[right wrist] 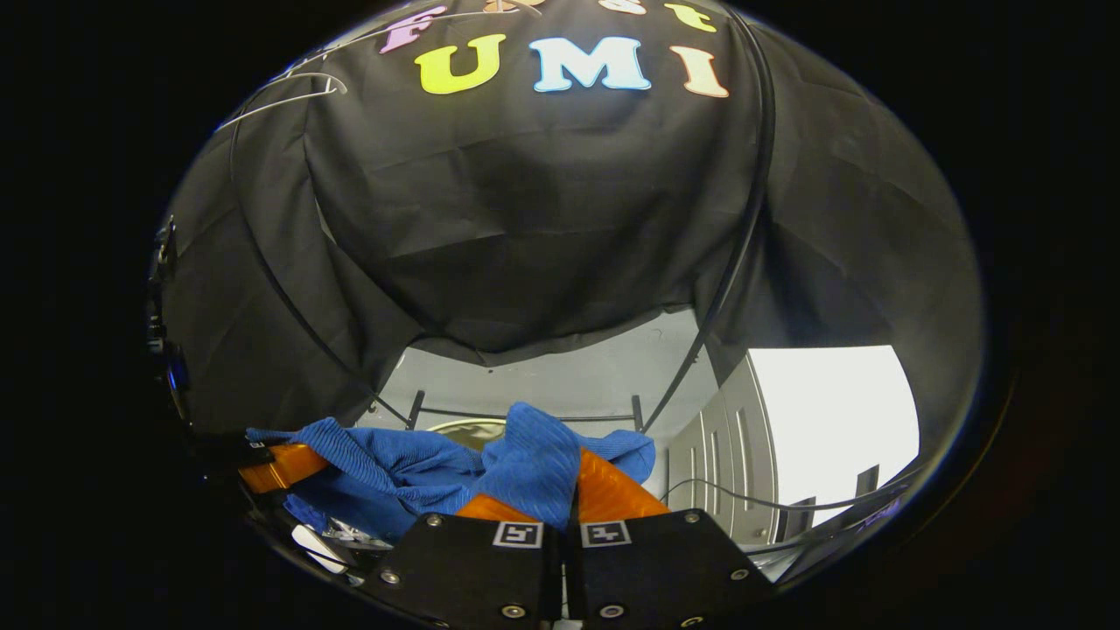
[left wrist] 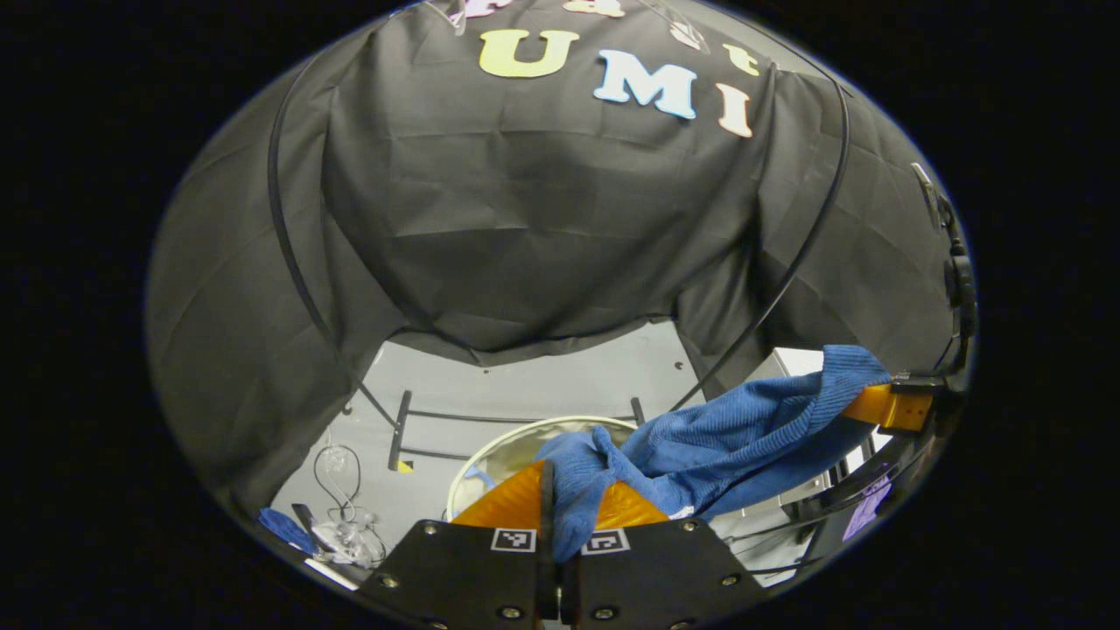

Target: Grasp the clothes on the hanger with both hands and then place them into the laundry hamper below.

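Blue garment (left wrist: pixel 735 437) hangs stretched between both grippers above the hamper (left wrist: pixel 490 455). Left gripper (left wrist: pixel 560 499) is clamped on one end; right gripper (right wrist: pixel 569 486) is clamped on the other.

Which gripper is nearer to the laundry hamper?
Left. The left gripper, shut on the blue garment, hangs right over the hamper rim; the right gripper holds the other end, off to the side.

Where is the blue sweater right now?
The blue sweater hangs stretched between the two grippers, pinched by the left gripper at one end and the right gripper at the other, just above the round laundry hamper on the floor.
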Tool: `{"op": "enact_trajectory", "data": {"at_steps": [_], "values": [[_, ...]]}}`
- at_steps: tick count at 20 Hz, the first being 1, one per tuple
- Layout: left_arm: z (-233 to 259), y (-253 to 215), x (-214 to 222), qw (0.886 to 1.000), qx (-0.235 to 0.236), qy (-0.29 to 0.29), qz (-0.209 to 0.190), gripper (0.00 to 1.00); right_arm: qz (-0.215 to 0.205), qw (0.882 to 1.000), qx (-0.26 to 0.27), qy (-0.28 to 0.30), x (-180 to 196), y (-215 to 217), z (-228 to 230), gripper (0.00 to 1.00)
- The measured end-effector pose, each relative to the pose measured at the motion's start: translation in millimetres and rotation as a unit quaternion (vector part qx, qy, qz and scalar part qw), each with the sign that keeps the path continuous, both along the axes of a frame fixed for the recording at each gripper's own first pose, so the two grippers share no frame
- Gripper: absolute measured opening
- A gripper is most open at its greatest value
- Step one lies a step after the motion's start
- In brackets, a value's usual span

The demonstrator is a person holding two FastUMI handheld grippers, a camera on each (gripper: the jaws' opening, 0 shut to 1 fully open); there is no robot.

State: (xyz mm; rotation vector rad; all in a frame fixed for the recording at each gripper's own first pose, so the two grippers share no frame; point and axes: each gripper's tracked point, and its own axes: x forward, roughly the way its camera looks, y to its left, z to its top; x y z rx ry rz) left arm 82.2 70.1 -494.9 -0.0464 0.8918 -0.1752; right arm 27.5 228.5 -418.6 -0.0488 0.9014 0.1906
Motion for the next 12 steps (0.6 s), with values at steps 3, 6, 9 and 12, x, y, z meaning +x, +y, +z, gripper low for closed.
{"op": "enact_trajectory", "data": {"at_steps": [3,6,9,12], "values": [[-2.2,-4.6,2.9,1.000,0.006,0.003,-0.007,0.05,-0.007,1.000,-0.001,0.006,-2.5,-0.5,-0.2,0.02],[-3.4,-4.6,2.8,1.000,0.014,0.007,-0.005,0.04,-0.014,1.000,-0.001,0.011,-4.7,0.4,0.0,0.02],[-4.3,-3.0,3.6,1.000,0.021,0.013,0.001,0.05,-0.015,1.000,-0.001,0.023,-8.1,0.6,-1.0,0.04],[-4.0,1.7,-5.0,0.999,0.024,0.023,0.012,0.05,-0.011,1.000,-0.011,0.027,-8.9,-1.7,-0.4,0.06]]}}
